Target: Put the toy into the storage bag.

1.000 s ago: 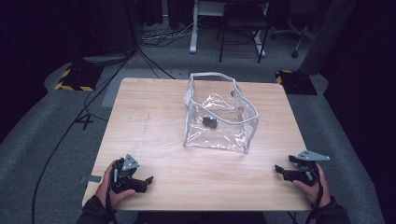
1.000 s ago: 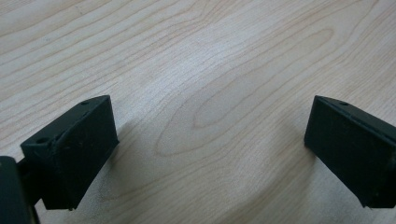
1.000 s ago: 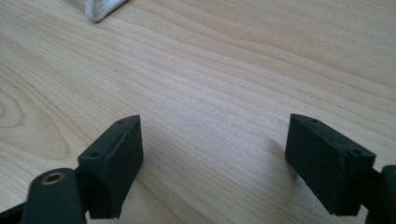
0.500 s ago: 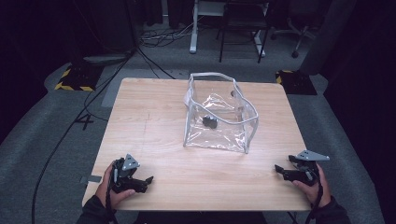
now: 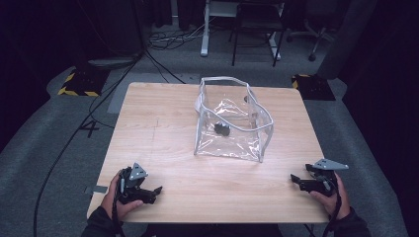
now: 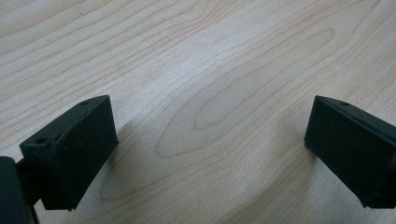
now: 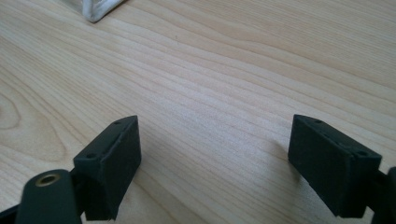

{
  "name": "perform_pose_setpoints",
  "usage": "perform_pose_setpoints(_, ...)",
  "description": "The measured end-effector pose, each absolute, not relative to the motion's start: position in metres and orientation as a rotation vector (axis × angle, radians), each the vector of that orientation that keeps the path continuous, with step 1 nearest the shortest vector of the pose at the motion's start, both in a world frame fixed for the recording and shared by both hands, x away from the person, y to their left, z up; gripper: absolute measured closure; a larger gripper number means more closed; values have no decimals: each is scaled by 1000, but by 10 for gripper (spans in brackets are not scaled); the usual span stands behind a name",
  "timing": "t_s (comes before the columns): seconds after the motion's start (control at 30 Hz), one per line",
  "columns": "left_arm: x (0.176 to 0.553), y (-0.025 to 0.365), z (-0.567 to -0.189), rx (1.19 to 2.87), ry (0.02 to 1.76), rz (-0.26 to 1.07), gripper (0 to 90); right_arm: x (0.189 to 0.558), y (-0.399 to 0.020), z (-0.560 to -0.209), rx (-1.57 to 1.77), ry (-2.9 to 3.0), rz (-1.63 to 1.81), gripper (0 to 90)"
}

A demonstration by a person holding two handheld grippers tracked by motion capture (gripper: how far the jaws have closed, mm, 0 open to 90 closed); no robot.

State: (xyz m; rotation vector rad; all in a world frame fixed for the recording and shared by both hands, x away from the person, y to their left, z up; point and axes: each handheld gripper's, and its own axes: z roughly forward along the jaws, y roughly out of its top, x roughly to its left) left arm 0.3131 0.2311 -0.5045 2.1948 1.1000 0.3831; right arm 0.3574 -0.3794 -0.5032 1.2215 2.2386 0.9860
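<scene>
Nothing has moved since the earlier frames: both claws rest where they were, and the bag stands in the same spot.

We see the left claw (image 5: 157,189) at the near left corner of the surface (image 5: 163,123), held in the person's left hand (image 5: 114,197), its tips pointing toward the right. In the left gripper view its two black jaws stand wide apart with bare wood grain between them. The right claw (image 5: 293,178) sits at the near right edge, held in the right hand (image 5: 332,196), a grey three-cornered plate on top and its tips pointing left. In the right gripper view its jaws are likewise spread wide over bare wood, holding nothing, and a pale corner of the bag shows at the top left.

Farther out, the clear plastic bag (image 5: 232,121) stands upright and open-topped toward the middle of the surface, a little right of centre and well apart from both claws. Its walls are transparent and creased, edged with a pale whitish trim. A small dark object (image 5: 222,129) lies inside on its bottom; we cannot tell what it is.

Light wood makes up the square surface. Around it we see grey carpet, black cables (image 5: 148,54) trailing across the floor, yellow-and-black striped pads (image 5: 78,87), and the legs of desks and chairs in the dark room behind.
</scene>
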Motion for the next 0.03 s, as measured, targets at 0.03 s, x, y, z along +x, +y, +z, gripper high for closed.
perform_pose_setpoints(0.03,313,231,-504,2195,1100,383,24,357,-379,-503,1227,2236,988,170)
